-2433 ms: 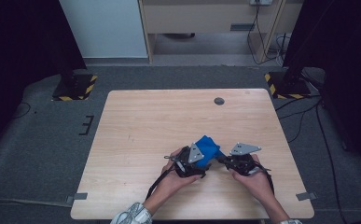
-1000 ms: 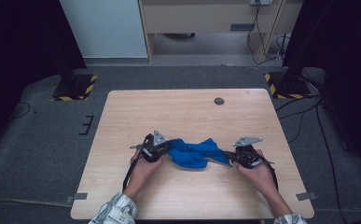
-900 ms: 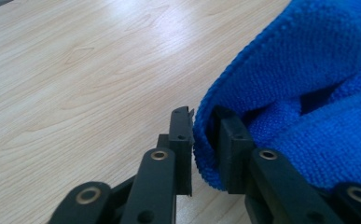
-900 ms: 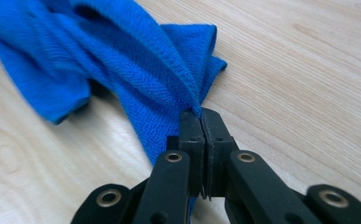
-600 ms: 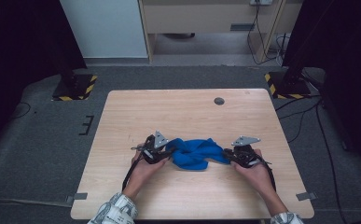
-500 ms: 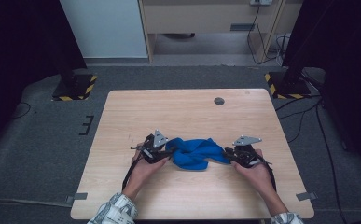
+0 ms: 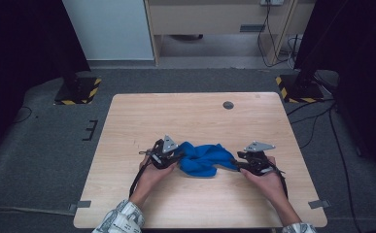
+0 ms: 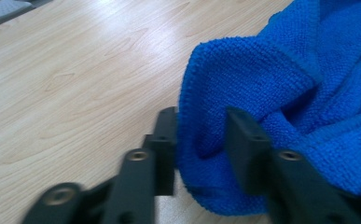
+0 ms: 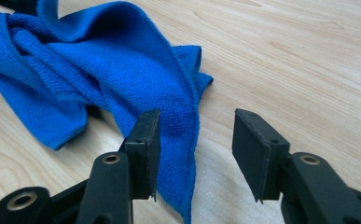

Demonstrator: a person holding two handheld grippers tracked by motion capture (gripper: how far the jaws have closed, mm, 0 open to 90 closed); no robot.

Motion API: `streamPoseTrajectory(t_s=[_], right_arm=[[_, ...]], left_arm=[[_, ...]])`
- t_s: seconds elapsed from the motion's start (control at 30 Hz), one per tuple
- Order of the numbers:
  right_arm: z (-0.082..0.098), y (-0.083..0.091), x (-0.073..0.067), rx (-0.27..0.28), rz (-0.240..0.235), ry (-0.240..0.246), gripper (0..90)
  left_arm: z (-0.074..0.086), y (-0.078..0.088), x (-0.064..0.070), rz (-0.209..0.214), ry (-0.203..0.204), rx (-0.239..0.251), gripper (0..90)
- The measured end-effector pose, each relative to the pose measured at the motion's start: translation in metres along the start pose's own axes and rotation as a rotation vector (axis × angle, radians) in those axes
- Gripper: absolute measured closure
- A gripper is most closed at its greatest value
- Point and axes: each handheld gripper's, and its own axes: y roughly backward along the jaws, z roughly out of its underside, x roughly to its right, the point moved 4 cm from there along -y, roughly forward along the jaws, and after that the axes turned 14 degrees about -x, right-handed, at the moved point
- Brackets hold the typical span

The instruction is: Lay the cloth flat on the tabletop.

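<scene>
A crumpled blue cloth (image 7: 205, 158) lies on the wooden table (image 7: 185, 116) between my two grippers. My left gripper (image 7: 178, 156) is at its left end. In the left gripper view the jaws (image 8: 200, 135) have just been closing, and a thick fold of the cloth (image 8: 271, 70) is pinched between the pads. My right gripper (image 7: 236, 165) is at the cloth's right end. Its jaws (image 9: 197, 149) have just been opening and stand apart. A corner of the cloth (image 9: 75, 70) lies loose on the table beside the left pad.
A small dark round plug (image 7: 228, 105) sits in the table near its far edge. On the floor beyond stand two bases with yellow-black stripes (image 7: 76, 91) (image 7: 299, 90). Bare wood surrounds the cloth on all sides.
The hands moved apart from the middle and drew the cloth out between them. Since then they have stayed put, the right jaws have opened, and the cloth has slackened onto the table.
</scene>
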Motion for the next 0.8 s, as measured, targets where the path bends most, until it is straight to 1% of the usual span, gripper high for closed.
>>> streamPoseTrajectory(t_s=[0.07, 0.13, 0.17, 0.27, 0.37, 0.4, 0.43, 0.53, 0.63, 0.73, 0.8], right_arm=[[0.002, 0.001, -0.001, -0.001, 0.000, 0.006, 49.3], [0.003, 0.001, -0.002, -0.005, 0.001, 0.007, 47.4], [0.004, 0.001, -0.003, -0.007, 0.000, 0.006, 47.0], [0.006, 0.000, -0.003, -0.013, -0.003, 0.006, 44.9], [0.007, -0.001, -0.003, -0.020, 0.000, 0.018, 43.3], [0.007, -0.002, -0.003, -0.025, 0.003, 0.022, 43.1], [0.008, -0.003, -0.004, -0.029, -0.002, 0.021, 43.4], [0.010, -0.005, -0.004, -0.042, -0.008, 0.017, 44.5], [0.012, -0.008, -0.002, -0.056, -0.022, -0.001, 43.9], [0.010, -0.008, 0.001, -0.038, -0.036, -0.021, 44.4], [0.008, -0.008, 0.002, -0.022, -0.050, -0.029, 46.9]], left_arm=[[0.000, 0.002, 0.000, 0.001, 0.000, 0.004, 78.2], [0.000, 0.004, -0.002, -0.010, 0.002, 0.011, 83.9], [-0.001, 0.006, -0.003, -0.016, 0.011, 0.022, 85.7], [0.000, 0.013, -0.011, -0.038, 0.054, 0.055, 86.8], [0.003, 0.018, -0.021, -0.081, 0.100, 0.076, 86.9], [0.003, 0.018, -0.021, -0.081, 0.100, 0.076, 86.5], [0.006, 0.018, -0.026, -0.094, 0.125, 0.076, 86.2], [0.010, 0.016, -0.029, -0.104, 0.125, 0.058, 86.4], [0.010, 0.014, -0.028, -0.109, 0.122, 0.052, 86.7], [0.010, 0.012, -0.027, -0.114, 0.115, 0.046, 86.6], [0.010, 0.012, -0.028, -0.119, 0.113, 0.040, 86.6]])
